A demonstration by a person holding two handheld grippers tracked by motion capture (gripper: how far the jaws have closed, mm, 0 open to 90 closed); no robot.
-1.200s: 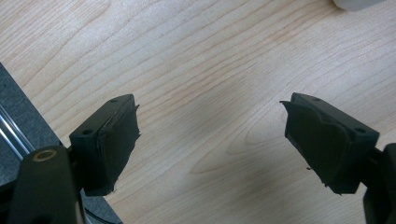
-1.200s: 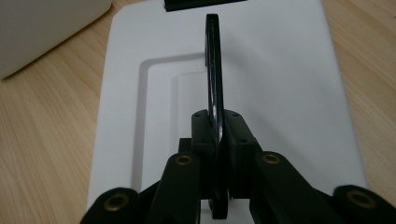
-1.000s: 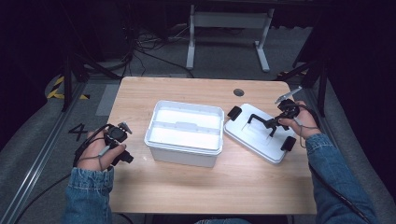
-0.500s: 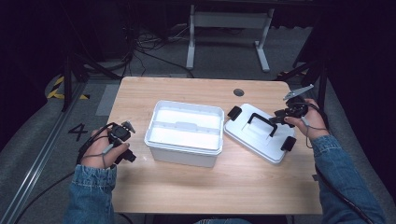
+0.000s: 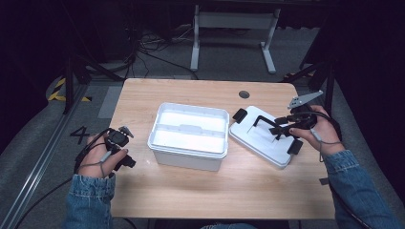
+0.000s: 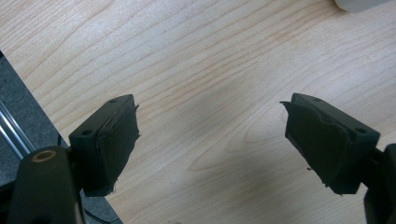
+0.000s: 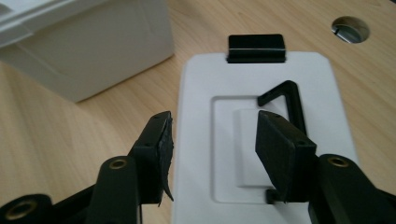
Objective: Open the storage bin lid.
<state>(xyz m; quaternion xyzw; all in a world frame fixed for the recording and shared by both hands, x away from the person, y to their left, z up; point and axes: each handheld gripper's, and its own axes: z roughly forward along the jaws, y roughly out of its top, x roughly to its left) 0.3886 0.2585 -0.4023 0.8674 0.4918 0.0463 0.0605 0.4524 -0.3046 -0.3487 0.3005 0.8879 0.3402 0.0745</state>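
Lid [image 5: 260, 138], right of centre, beside open bin [image 5: 188, 135]. Right gripper [image 7: 212, 140] apart, above lid, handle [image 7: 285, 100] ungrasped. Left gripper [image 6: 210, 135] apart, lower left. Likely pre-grasp; next: closing on handle.

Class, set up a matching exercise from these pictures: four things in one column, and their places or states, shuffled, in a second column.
Things:
1. white plastic box
2. white lid with black handle
3. left gripper
4. right gripper

Places or states:
A. open above the lid's handle
B. open over bare wood at the table's left edge
C. lying flat, right of the box
D. uncovered, mid-table

Pairs: 1-D, 2-C, 3-B, 4-A
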